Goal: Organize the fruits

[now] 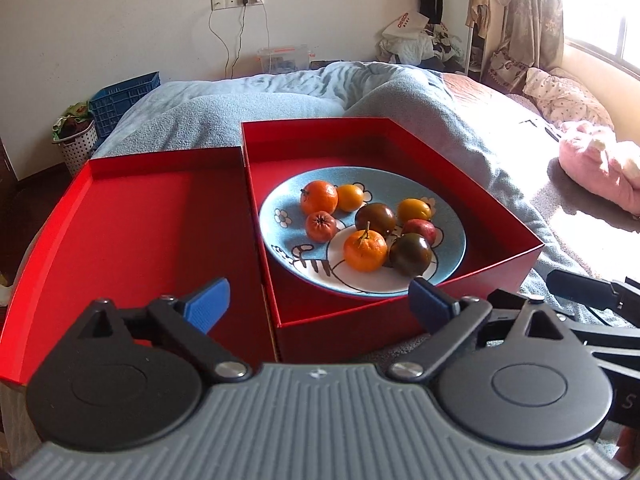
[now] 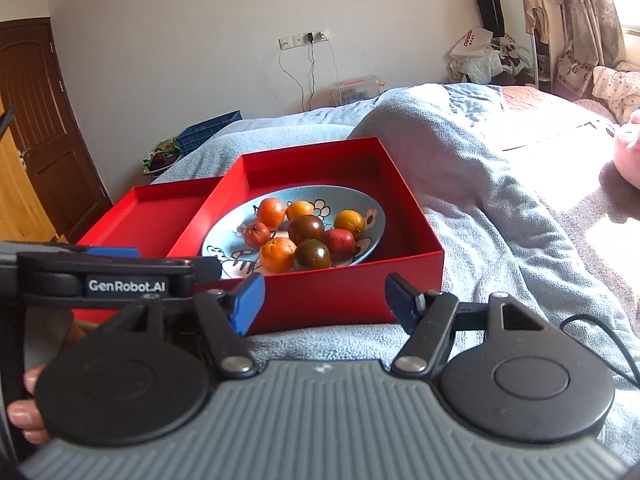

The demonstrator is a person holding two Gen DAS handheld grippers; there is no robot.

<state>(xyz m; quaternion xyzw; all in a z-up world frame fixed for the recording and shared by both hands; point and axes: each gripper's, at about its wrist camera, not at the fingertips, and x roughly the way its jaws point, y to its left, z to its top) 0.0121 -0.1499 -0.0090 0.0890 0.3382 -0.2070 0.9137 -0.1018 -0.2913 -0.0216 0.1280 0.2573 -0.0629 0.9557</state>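
A blue patterned plate (image 1: 280,236) (image 2: 224,246) sits inside a deep red box (image 1: 500,216) (image 2: 416,224). On it lie several fruits: orange mandarins (image 1: 365,250) (image 2: 277,255), dark tomatoes (image 1: 411,254) (image 2: 312,255), small red fruits (image 1: 321,226) and yellow-orange ones (image 1: 414,209). A shallow red lid (image 1: 132,240) (image 2: 160,216) lies empty to the left of the box. My left gripper (image 1: 320,306) is open and empty, in front of the box's near wall. My right gripper (image 2: 324,300) is open and empty, also before the near wall.
The boxes rest on a bed with a grey-blue blanket (image 1: 420,104) (image 2: 460,168). A pink cushion (image 1: 596,168) lies at the right. A blue crate (image 1: 124,100) and a dotted basket (image 1: 76,140) stand beyond the bed's left side. The left gripper's body (image 2: 104,276) shows in the right wrist view.
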